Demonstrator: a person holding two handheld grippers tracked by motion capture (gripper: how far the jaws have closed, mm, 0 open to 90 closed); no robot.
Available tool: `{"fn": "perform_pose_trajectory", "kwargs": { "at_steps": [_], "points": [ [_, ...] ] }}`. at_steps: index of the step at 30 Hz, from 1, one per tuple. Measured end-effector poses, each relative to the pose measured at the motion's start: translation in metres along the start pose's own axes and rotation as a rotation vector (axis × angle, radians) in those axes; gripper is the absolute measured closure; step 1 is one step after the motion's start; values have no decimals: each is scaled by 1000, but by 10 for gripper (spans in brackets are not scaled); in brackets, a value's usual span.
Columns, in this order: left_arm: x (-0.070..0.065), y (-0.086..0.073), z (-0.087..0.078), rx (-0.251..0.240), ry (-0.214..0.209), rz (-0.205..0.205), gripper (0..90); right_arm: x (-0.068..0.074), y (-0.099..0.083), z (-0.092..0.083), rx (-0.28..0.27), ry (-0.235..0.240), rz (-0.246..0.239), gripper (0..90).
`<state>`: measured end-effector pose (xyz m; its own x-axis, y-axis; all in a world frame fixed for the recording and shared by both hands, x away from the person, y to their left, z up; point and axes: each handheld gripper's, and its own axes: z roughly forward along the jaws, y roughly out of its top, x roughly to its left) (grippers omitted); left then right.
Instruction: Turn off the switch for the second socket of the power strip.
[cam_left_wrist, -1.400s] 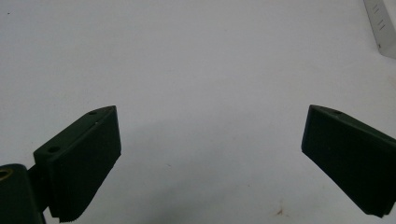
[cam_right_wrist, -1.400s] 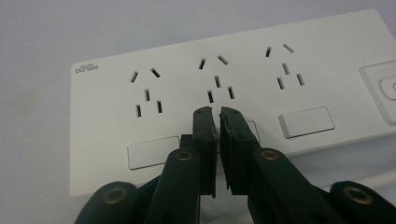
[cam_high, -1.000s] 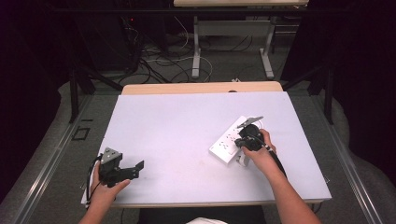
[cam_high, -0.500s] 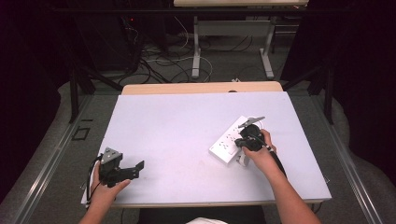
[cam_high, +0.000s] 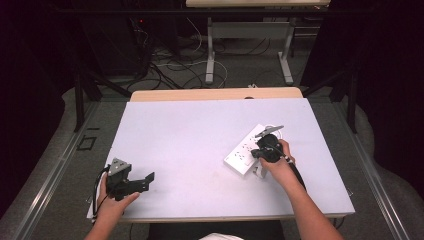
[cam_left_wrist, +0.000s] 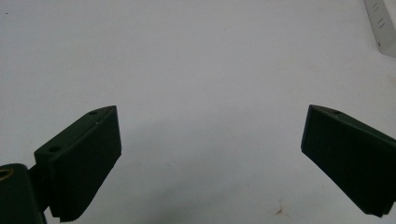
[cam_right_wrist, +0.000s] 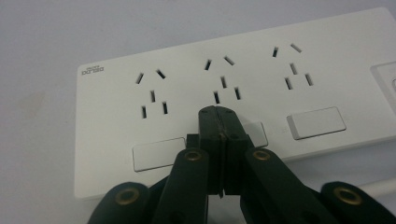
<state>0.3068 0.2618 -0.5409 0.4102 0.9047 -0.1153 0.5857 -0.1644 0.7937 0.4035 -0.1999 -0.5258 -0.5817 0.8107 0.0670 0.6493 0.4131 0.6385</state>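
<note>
A white power strip (cam_high: 248, 150) lies at the right of the pale table (cam_high: 200, 135), with several socket groups and rocker switches on its face (cam_right_wrist: 233, 88). My right gripper (cam_high: 261, 153) is over it, shut with nothing between the jaws. Its tip (cam_right_wrist: 218, 113) sits on or just above the middle switch, whose visible end (cam_right_wrist: 259, 134) shows beside the jaws. My left gripper (cam_high: 148, 179) rests at the table's front left, open and empty, with its fingers (cam_left_wrist: 84, 154) wide apart over bare tabletop. A corner of the power strip (cam_left_wrist: 382, 23) shows at the top right of the left gripper view.
A wooden board (cam_high: 215, 94) borders the table's far edge. Behind it are desk legs (cam_high: 210, 50) and cables (cam_high: 170, 65) on the floor. The strip's white cord (cam_right_wrist: 378, 186) runs off near my right hand.
</note>
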Motion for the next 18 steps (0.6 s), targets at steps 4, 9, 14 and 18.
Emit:
{"fn": "perform_pose_trajectory", "kwargs": {
  "at_steps": [4,9,14,18],
  "points": [
    [0,0,0,0,-1,-1,50,0,0,0,2,-1,2,900],
    [0,0,0,-3,0,1,50,0,0,-1,0,-1,4,900],
    [0,0,1,1,-2,-2,50,0,0,-1,7,11,20,852],
    [0,0,1,3,-3,-5,50,0,0,-1,8,15,18,842]
  ]
}}
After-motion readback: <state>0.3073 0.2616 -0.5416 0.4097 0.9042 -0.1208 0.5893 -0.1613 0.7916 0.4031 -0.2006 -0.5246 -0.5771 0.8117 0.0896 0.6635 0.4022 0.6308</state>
